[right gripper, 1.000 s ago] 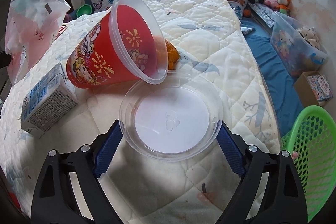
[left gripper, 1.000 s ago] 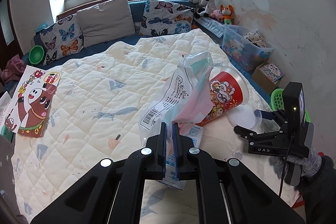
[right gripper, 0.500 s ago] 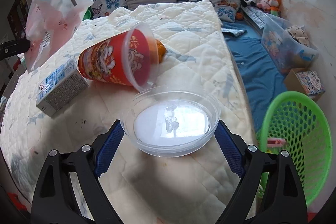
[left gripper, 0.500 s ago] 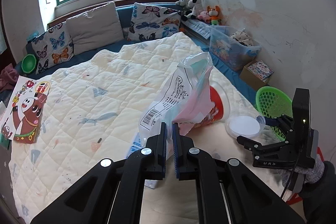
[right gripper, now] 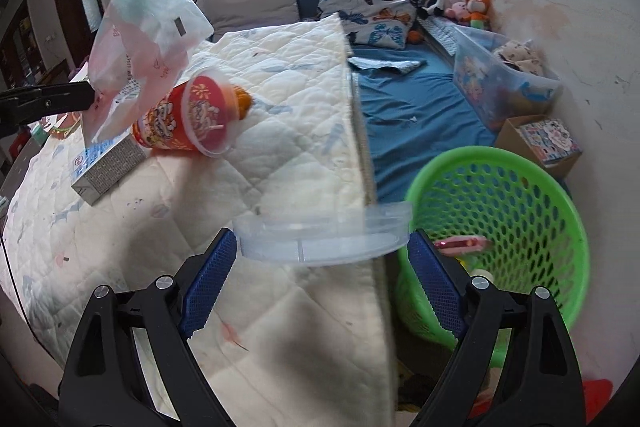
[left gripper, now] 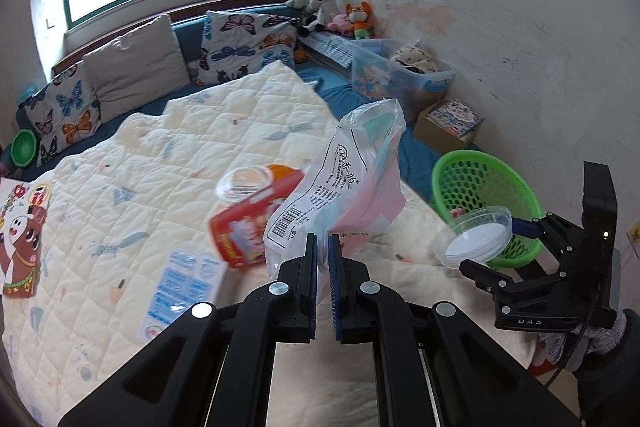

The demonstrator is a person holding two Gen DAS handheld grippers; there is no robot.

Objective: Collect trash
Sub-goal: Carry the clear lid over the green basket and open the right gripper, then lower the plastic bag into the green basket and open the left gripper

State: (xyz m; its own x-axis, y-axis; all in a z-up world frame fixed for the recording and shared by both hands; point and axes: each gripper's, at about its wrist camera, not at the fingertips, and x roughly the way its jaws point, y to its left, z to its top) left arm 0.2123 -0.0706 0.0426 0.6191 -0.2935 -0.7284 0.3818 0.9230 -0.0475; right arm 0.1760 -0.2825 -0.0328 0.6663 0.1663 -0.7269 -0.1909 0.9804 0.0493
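lid: my right hand-held gripper (right gripper: pixel 322 255) pinched the clear plastic lid (right gripper: pixel 324 235) by its rim beside the green basket (right gripper: pixel 500 227); light, slippery, bends easy | left hand-held gripper (left gripper: pixel 322 255) closed on a thin soft plastic bag (left gripper: pixel 344 187) above the bed (left gripper: pixel 160 167)

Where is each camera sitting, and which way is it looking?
Left wrist: sits on the left gripper, looks across the quilted bed; it pinches a plastic bag. The right gripper and a gloved hand show.
Right wrist: sits on the right gripper, looks over the bed's edge; its pads hold a clear lid.
Both see the green basket, red cup and bag.
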